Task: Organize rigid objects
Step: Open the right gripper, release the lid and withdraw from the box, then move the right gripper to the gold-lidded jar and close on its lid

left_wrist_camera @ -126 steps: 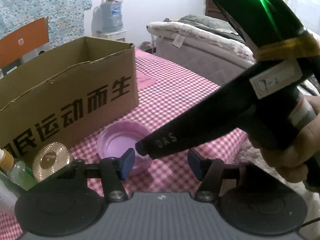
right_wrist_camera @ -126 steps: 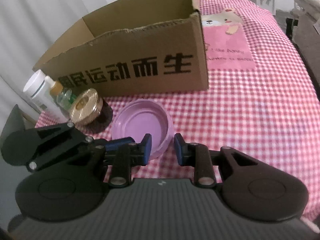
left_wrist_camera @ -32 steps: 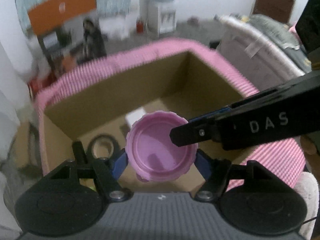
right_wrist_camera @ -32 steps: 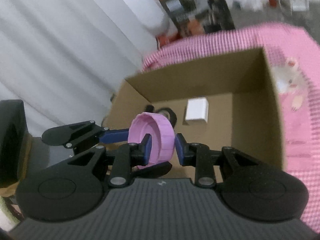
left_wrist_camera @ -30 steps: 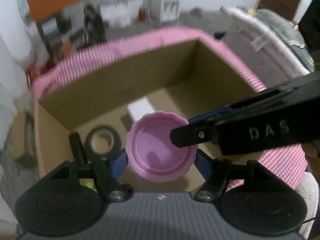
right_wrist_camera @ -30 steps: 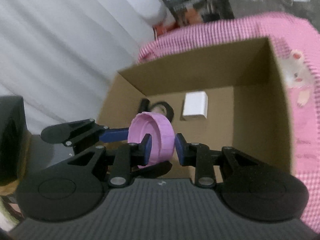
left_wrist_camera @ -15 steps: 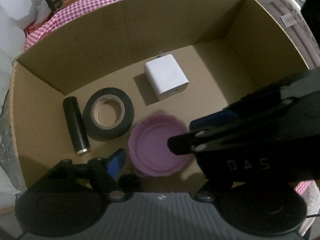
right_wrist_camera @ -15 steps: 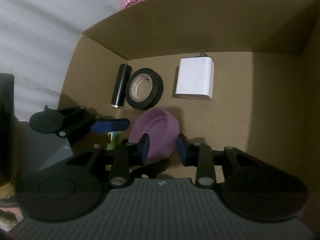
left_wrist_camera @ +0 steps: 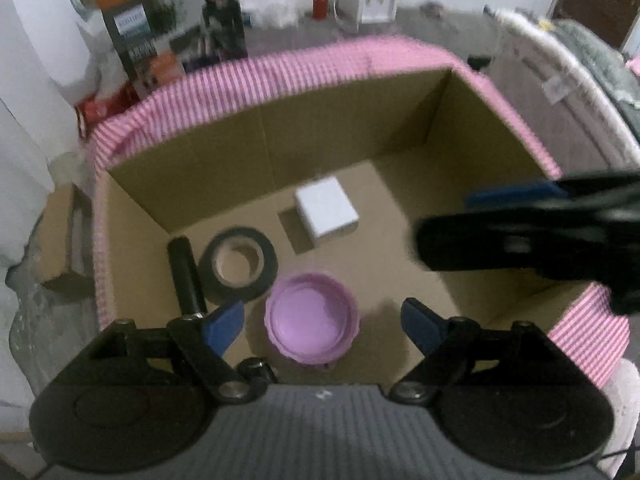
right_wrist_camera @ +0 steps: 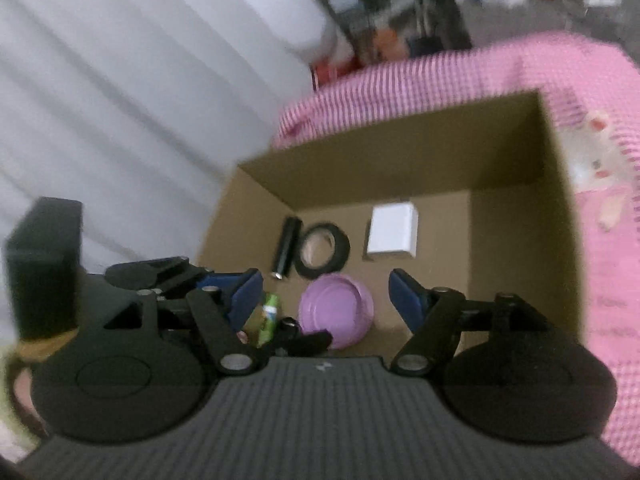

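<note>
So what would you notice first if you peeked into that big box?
Probably the round purple plastic lid, lying hollow side up on the floor of the brown cardboard box, near its front wall. Just behind it sit a black roll of tape, a black tube and a white square block. Both the left gripper and right gripper hang open above, holding nothing.

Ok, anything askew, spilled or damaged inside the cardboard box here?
Nothing stands out. The purple lid lies open side up on the box floor beside the tape roll, black cylinder and white charger.
</note>
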Demonstrator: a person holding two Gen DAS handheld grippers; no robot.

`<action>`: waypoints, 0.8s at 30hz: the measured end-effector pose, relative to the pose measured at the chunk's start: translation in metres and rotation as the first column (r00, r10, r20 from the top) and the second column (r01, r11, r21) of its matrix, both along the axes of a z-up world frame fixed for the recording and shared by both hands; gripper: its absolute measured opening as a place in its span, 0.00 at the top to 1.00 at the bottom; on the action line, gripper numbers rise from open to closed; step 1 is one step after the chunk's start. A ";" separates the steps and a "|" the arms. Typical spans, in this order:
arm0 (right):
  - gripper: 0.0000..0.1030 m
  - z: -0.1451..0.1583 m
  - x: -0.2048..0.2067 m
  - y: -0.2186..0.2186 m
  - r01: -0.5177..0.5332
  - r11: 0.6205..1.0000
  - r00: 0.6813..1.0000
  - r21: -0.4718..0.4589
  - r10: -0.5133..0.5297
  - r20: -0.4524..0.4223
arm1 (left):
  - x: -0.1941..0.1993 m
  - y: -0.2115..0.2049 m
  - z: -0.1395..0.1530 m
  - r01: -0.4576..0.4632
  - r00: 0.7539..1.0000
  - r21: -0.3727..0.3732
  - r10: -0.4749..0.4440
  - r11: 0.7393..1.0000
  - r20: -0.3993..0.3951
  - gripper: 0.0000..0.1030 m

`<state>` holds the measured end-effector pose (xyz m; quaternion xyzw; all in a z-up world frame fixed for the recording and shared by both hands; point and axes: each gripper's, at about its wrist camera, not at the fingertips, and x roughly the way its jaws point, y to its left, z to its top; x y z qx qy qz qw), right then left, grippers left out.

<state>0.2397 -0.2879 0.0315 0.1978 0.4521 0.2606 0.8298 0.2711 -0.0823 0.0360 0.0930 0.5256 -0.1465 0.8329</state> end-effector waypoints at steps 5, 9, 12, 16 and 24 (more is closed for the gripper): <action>0.22 0.030 -0.068 -0.033 0.089 0.995 0.982 0.037 -0.093 0.163 | -0.036 0.010 0.045 0.007 0.988 -0.050 0.001 0.999 0.151 0.15; 0.20 0.033 -0.124 -0.061 0.156 0.986 0.952 0.056 -0.165 0.259 | -0.073 0.018 0.072 0.013 0.968 -0.085 0.009 0.996 0.250 0.11; 0.18 0.017 -0.159 -0.075 0.200 0.977 0.935 0.075 -0.213 0.283 | -0.108 0.022 0.077 0.034 0.954 -0.089 -0.006 0.995 0.299 0.08; 0.18 -0.022 -0.186 -0.085 0.210 0.963 0.946 0.170 -0.244 0.212 | -0.156 0.026 0.067 0.059 0.943 -0.146 -0.007 0.988 0.333 0.07; 0.18 -0.073 -0.192 -0.062 0.212 0.966 0.964 0.147 -0.232 0.130 | -0.204 0.016 0.000 0.144 0.942 -0.201 -0.072 0.969 0.328 0.06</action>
